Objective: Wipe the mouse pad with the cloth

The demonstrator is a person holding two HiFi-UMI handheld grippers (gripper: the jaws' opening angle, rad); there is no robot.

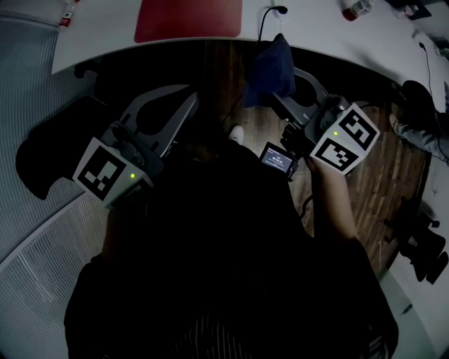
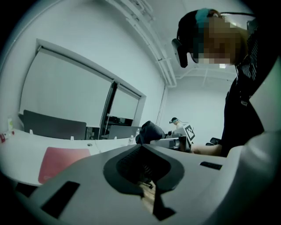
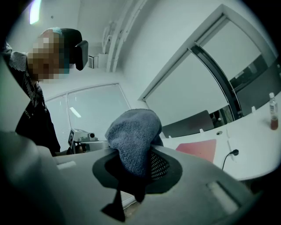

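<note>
White curved desk point(image 1: 316, 28), black cable point(image 1: 264, 24), wooden floor point(image 1: 393, 182), small bottle point(image 3: 273, 113)

The cloth point(image 3: 131, 140) is blue-grey terry, nappy and rough, with a looped pile and soft folds. The right gripper point(image 3: 137, 163) pinching it has a smooth, matt grey plastic shell. Its fingers point(image 3: 160, 165) carry black pads with a fine dotted mesh grain. The left gripper point(image 2: 141, 147) is the same matt grey plastic, closed, with a ribbed black lining inside. Each marker cube point(image 1: 345, 138) is flat matt white with black print. The mouse pad point(image 1: 188, 17) looks smooth and matt red. The surface point(image 1: 316, 31) is smooth white with a faint sheen. The floor point(image 1: 382, 189) is dark wood plank with visible grain. Off the surface's left edge lies a finely ribbed grey covering point(image 1: 28, 91).
</note>
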